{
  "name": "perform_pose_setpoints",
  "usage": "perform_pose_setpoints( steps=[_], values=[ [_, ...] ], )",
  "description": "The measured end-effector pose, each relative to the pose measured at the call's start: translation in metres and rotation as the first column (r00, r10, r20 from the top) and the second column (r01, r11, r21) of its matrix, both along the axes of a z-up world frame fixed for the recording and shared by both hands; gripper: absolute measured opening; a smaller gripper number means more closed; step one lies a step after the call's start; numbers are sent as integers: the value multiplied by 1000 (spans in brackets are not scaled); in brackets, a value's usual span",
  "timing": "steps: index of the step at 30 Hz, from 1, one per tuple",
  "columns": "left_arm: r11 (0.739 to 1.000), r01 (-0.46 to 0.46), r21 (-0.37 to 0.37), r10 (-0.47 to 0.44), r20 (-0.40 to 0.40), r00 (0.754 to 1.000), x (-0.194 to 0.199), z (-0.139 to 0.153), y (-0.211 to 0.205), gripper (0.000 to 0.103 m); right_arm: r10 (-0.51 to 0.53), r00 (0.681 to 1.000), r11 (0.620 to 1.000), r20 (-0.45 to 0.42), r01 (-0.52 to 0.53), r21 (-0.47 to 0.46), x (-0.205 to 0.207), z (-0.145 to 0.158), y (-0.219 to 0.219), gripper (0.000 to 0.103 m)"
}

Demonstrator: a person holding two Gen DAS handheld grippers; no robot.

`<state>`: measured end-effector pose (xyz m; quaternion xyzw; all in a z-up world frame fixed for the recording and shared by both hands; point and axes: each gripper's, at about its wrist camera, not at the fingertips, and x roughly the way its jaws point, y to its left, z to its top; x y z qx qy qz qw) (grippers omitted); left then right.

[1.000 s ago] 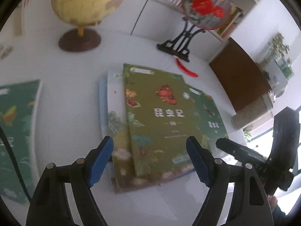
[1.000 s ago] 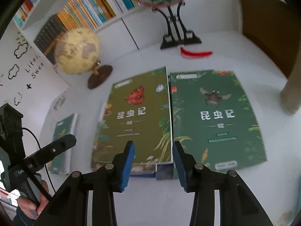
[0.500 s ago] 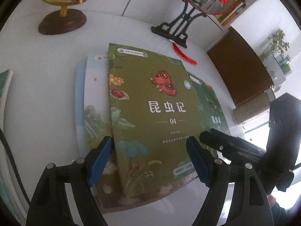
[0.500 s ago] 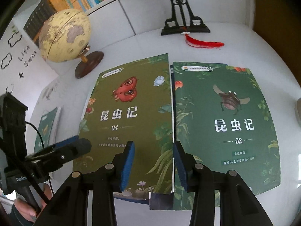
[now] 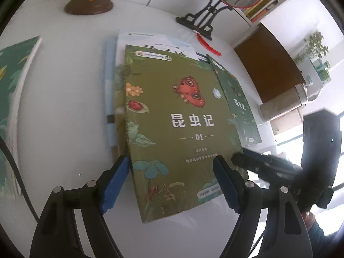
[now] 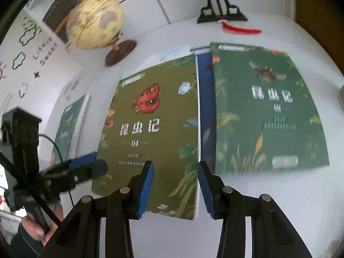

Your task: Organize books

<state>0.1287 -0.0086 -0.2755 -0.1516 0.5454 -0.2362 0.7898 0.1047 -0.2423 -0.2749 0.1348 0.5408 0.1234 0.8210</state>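
An olive-green book marked 04 [image 5: 178,124] lies on top of a pale blue book [image 5: 111,90] on the white table; it also shows in the right wrist view [image 6: 154,129]. A dark green book marked 02 [image 6: 268,111] lies to its right [image 5: 238,107]. Another green book [image 5: 13,99] lies at the far left [image 6: 71,124]. My left gripper [image 5: 172,176] is open, its jaws standing either side of book 04's near end. My right gripper [image 6: 176,182] is open over book 04's near right corner, beside its right edge.
A globe on a brown base [image 6: 96,23] stands at the back left. A black stand with a round red-flower fan [image 5: 204,19] and a red tassel [image 6: 240,30] stands at the back. A brown cabinet [image 5: 271,64] is at the right, shelves of books behind.
Both grippers have moved forward onto book 04. The book now sits lower toward me and to the left, showing a dark blue cover between it and book 02 and more of the pale book behind.
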Motion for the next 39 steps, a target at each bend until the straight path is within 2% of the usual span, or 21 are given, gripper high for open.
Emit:
perform_pose_setpoints(
  steps=[3,5,9,17,19,21,23,24,25,27,29,31,35,37,39],
  values=[
    [999,-33,30,33,1,999,-2,-1,6,75,20,1000,1000,-24,-20,-5,-11,-5,-4,42],
    [998,-46,47,46,-14,999,-3,-6,7,61,19,999,1000,-47,-19,-6,-13,-12,-7,42],
    [999,-33,43,35,-37,999,-6,-13,-2,61,14,998,999,-60,-11,49,-15,-18,-13,42],
    [993,-33,109,34,-9,999,-10,-11,-11,61,-11,997,984,-78,25,177,-9,-29,-15,42],
    [997,-30,75,33,-43,999,-9,-16,-12,61,-18,996,980,-84,34,196,-5,-32,-13,42],
    [997,-46,57,48,-39,998,-11,-13,-9,60,-25,997,982,-71,38,186,-7,-29,-13,42],
    [999,-41,35,41,-13,999,-15,-3,-6,60,-18,999,991,-38,23,136,-11,-18,-9,34],
    [999,-34,8,34,-1,999,-17,3,-5,60,-10,1000,993,-25,13,114,-12,-13,-8,28],
    [998,-22,-57,23,14,1000,-19,13,-1,60,4,1000,996,4,-4,92,-16,-3,-6,26],
    [993,-4,-118,8,29,1000,-21,23,-1,60,28,999,994,44,-32,100,-20,9,-6,23],
    [995,6,-95,-2,48,999,-19,25,-7,60,57,995,991,79,-65,114,-22,21,-3,23],
    [999,0,-55,2,37,999,-12,14,-14,45,70,994,991,79,-78,109,-19,20,0,23],
    [1000,0,27,-2,45,999,-7,1,-27,30,67,997,993,46,-71,98,-9,0,5,23],
    [999,5,44,-7,56,998,-9,1,-26,28,49,998,995,34,-52,84,-7,-7,3,23],
    [998,9,55,-13,84,996,-14,6,-26,27,34,999,993,31,-37,115,-8,-7,-3,21]
  ],
)
